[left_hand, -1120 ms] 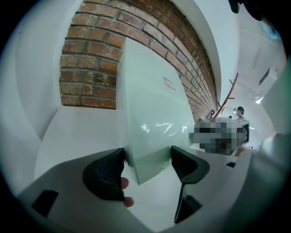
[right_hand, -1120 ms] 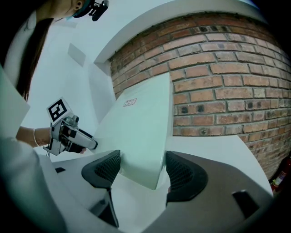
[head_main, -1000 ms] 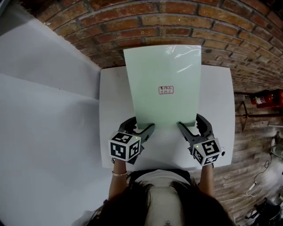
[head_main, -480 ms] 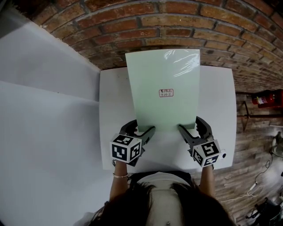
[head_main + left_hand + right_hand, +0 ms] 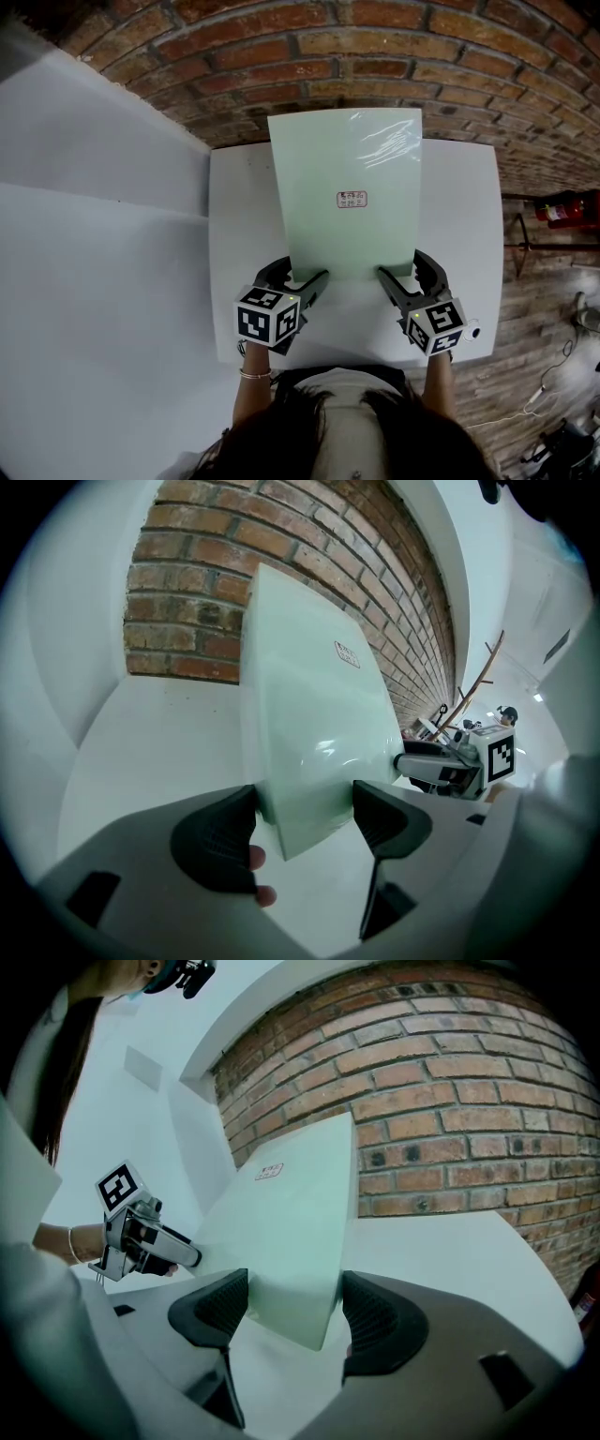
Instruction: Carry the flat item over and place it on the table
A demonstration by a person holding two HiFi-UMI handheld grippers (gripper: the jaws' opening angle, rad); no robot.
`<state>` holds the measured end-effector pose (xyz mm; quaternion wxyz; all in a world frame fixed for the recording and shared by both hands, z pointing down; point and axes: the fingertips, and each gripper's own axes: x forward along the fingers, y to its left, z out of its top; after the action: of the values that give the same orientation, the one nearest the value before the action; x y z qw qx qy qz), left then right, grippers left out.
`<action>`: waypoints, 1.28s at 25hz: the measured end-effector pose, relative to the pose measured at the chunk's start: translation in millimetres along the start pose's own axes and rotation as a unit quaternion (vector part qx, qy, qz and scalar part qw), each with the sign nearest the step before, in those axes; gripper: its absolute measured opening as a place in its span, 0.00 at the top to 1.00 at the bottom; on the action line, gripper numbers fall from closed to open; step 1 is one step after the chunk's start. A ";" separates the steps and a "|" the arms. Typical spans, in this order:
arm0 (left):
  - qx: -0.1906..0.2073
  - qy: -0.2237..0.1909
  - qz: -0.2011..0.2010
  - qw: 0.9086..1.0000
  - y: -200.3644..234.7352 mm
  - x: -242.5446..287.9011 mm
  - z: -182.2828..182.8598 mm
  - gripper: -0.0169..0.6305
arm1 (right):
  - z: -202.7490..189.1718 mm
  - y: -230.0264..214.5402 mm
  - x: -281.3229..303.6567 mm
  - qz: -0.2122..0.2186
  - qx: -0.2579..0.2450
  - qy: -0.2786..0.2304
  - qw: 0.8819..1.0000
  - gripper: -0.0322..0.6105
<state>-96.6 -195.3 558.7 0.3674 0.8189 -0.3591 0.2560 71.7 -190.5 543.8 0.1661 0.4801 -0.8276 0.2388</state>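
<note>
A pale green flat sheet (image 5: 347, 187) with a small red-printed label (image 5: 352, 198) hangs over the white table (image 5: 244, 216), its far edge toward the brick wall. My left gripper (image 5: 302, 278) is shut on the sheet's near left corner and my right gripper (image 5: 401, 272) on its near right corner. In the left gripper view the sheet (image 5: 309, 714) bows between the pads of the left gripper (image 5: 305, 827), with the right gripper (image 5: 450, 761) beyond. In the right gripper view the sheet (image 5: 291, 1213) sits pinched in the right gripper (image 5: 291, 1312), and the left gripper (image 5: 141, 1237) shows further off.
A brick wall (image 5: 375, 56) runs along the table's far side. White panels (image 5: 94, 234) flank the table on the left. A red fire extinguisher (image 5: 562, 208) lies on the wooden floor to the right, with cables further down.
The sheet's far edge has dropped a little toward the table. Both grippers have stayed almost where they were, still clamped on the near corners.
</note>
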 end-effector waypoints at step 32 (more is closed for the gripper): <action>-0.027 0.046 0.004 0.999 13.2 18.1 -18.1 0.45 | -27.5 -5.4 18.6 0.009 0.034 0.045 0.998 0.42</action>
<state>-98.6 -194.6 587.4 0.4044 0.7944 -0.3524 0.2849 68.7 -190.8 577.2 0.1845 0.4669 -0.8148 0.2901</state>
